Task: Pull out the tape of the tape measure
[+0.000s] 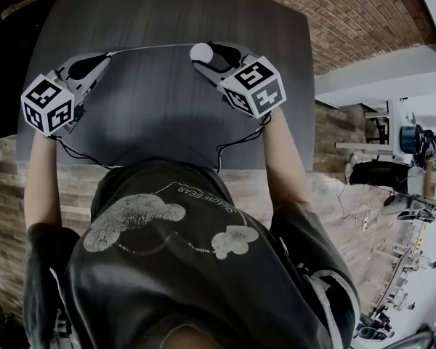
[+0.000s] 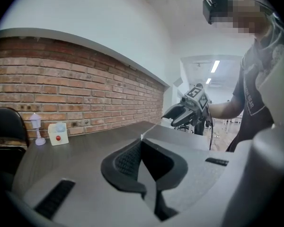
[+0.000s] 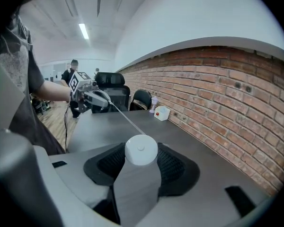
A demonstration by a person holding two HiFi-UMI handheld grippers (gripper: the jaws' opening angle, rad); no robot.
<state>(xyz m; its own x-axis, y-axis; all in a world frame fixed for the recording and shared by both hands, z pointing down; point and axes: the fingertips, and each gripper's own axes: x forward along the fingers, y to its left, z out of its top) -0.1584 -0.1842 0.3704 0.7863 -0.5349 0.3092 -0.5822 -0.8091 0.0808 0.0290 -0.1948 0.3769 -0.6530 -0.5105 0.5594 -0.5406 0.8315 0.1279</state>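
Two grips share it: your right gripper's (image 1: 203, 54) fingers (image 3: 173, 167) pinch the smooth, probably light tape measure case (image 3: 141, 149) over the worktop (image 1: 167, 115); your left gripper's (image 1: 104, 56) fingers (image 2: 128, 160) are pressed together on the tip of the thin, springy tape (image 1: 149, 48).

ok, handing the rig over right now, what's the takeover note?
Left gripper: shut on the tape tip.
Right gripper: shut on the case, over the table.
Done: tape is pulled out and runs straight between the two grippers.
Left: probably pull further if more length is wanted; both ends are held, so don't let go suddenly.
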